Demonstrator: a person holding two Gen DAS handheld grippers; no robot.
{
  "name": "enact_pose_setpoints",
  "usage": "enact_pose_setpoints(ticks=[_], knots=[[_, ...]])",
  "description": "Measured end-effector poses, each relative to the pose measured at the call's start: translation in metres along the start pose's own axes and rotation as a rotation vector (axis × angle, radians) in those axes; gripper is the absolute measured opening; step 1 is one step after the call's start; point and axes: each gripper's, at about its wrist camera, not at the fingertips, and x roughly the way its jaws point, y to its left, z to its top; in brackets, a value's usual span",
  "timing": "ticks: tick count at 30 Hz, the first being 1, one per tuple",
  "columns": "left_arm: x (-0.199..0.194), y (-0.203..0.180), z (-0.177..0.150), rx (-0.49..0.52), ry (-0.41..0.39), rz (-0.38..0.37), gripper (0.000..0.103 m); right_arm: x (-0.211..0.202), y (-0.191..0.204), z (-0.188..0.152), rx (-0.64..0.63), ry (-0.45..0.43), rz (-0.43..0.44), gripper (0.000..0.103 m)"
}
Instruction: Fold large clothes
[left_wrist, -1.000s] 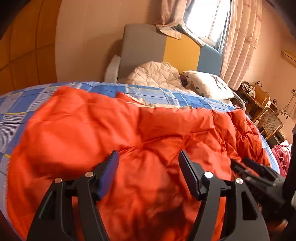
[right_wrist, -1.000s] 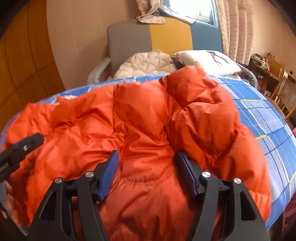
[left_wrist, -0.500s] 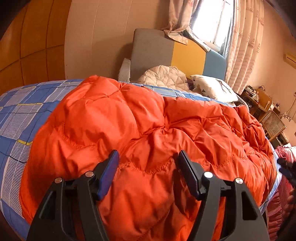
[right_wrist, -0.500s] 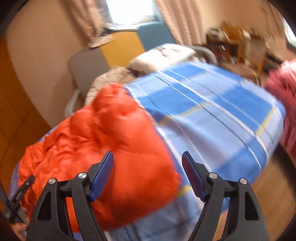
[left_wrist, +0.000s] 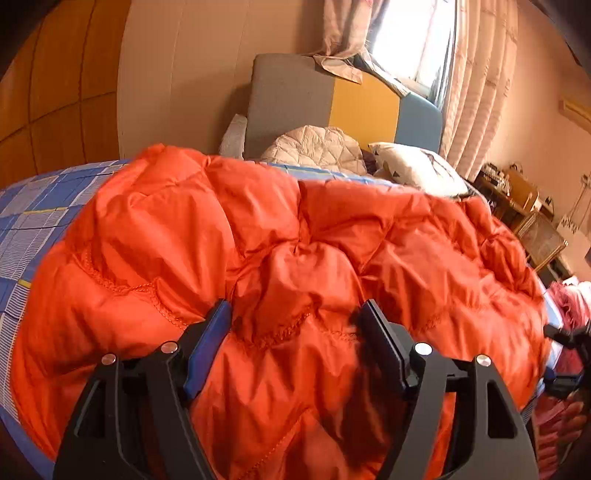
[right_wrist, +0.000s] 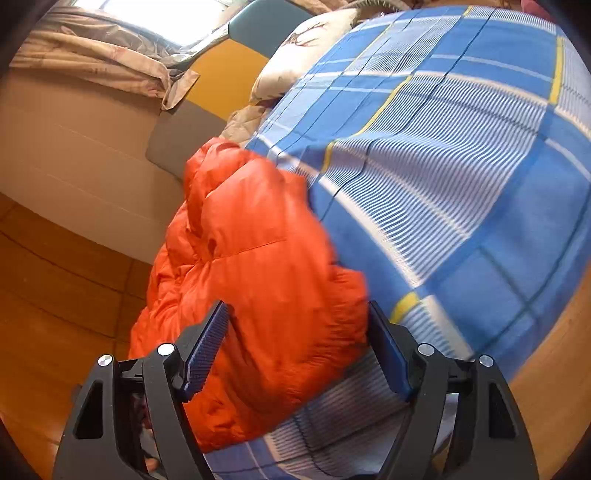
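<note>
— That orange jacket (left_wrist: 280, 258), what is it made of?
— A puffy quilted cloth with a slight sheen, stitched seams and fine creases.
— And the bedsheet (right_wrist: 461, 155) under it?
— Matt woven cloth, blue check with thin stripes.
— The left gripper (left_wrist: 295, 332)?
— Matt black plastic, shiny metal screw heads.
— The right gripper (right_wrist: 297, 332)?
— The same, and its blue pads (right_wrist: 207, 350) look finely ribbed.
— The wall panels (left_wrist: 48, 96)?
— Smooth wood, softly glossy.

Tilted view, right gripper (right_wrist: 297, 349) with jaws apart, just opened wider, orange jacket (right_wrist: 255, 280) bunched between them on blue plaid bedspread (right_wrist: 461, 155), pillow (right_wrist: 306, 40) and headboard (right_wrist: 221, 70) beyond
</note>
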Motion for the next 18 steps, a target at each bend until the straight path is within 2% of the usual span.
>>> enact_pose_setpoints(ticks=[3,7,11,12,15,16,18], knots=[[0.003,-0.003,0.003,0.006,0.005,0.009,0.073,0.011,0.005,-0.001,0.018,0.005,0.001,0.072],[0.007,-0.003,0.013,-0.024,0.017,-0.033,0.073,0.011,0.006,0.003,0.036,0.011,0.014,0.068],[0.021,-0.001,0.001,-0.010,0.003,-0.022,0.074,0.015,-0.007,0.002,0.068,0.028,0.025,0.066],[0.022,-0.001,-0.002,-0.005,-0.002,-0.020,0.074,0.016,-0.006,0.002,0.070,0.033,0.030,0.061],[0.025,0.002,-0.005,-0.018,0.003,-0.030,0.074,0.014,0.000,0.004,0.047,0.029,0.044,0.035],[0.025,0.003,-0.005,-0.019,0.004,-0.032,0.074,0.013,0.003,0.005,0.031,0.026,0.048,0.031],[0.025,0.003,-0.007,-0.019,0.005,-0.033,0.074,0.009,0.008,0.006,0.024,0.027,0.079,0.030]])
